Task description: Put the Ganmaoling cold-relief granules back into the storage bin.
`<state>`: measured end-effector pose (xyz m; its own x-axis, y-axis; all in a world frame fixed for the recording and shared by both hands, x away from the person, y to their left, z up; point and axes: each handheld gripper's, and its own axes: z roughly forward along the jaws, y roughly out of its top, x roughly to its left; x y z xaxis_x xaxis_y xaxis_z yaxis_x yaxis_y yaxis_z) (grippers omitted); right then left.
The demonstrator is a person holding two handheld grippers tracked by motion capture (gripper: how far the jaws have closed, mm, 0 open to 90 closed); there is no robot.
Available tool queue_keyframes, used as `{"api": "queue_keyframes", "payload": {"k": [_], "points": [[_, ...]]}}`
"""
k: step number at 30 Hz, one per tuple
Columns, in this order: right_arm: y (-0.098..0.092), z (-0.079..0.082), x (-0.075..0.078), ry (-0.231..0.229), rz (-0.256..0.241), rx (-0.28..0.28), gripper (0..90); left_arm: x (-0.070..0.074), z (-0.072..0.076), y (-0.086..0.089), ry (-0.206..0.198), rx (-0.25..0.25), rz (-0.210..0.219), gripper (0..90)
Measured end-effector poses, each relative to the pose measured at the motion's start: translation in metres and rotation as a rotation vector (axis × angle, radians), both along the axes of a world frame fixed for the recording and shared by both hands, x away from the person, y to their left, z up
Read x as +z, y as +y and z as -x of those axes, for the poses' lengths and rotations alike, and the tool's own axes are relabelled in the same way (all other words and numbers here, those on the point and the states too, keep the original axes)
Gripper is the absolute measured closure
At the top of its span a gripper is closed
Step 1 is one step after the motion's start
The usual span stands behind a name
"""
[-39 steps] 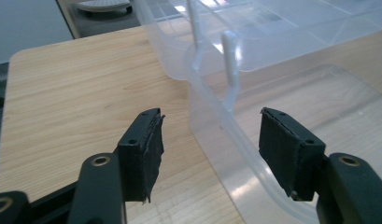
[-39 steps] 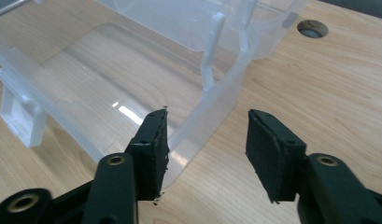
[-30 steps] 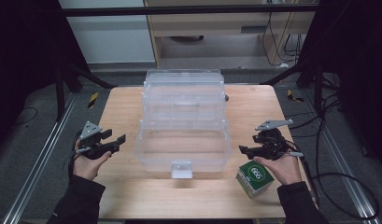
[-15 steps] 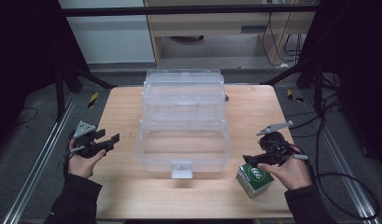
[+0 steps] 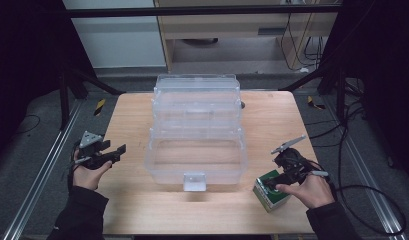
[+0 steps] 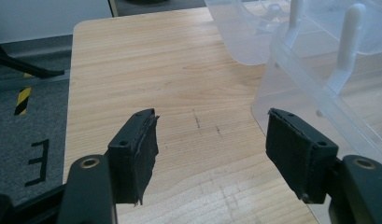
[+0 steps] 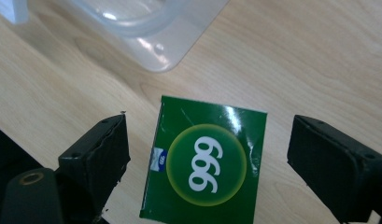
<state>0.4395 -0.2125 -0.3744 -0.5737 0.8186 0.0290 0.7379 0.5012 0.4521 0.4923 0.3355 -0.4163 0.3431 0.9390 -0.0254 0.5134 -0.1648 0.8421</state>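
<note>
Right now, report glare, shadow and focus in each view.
High view: dim, dark surroundings, soft; the clear plastic tiered box looks hazy. Right gripper view: sharp, white glare streak on the glossy green box marked 999. Left gripper view: even light, wood grain of the light wooden table crisp, no hard shadows.

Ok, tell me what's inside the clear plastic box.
The clear plastic box holds nothing that I can see; the wooden table shows through its bottom tray. Its stacked upper tiers blur what lies behind them. The green box lies outside.

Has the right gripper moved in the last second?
Yes. The right gripper has dropped toward the table's near edge, now over the green box, jaws open.
</note>
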Motion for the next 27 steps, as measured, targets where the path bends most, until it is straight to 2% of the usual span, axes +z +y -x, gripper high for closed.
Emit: {"api": "queue_keyframes", "payload": {"k": [19,27], "points": [[0.001,0.000,-0.020,0.083,0.061,-0.009,5.9,-0.003,0.000,0.000,0.017,-0.009,-0.013,32.6],[0.002,-0.001,-0.030,0.115,0.066,-0.018,5.2,-0.004,0.000,0.000,0.018,-0.010,-0.016,32.5]]}}
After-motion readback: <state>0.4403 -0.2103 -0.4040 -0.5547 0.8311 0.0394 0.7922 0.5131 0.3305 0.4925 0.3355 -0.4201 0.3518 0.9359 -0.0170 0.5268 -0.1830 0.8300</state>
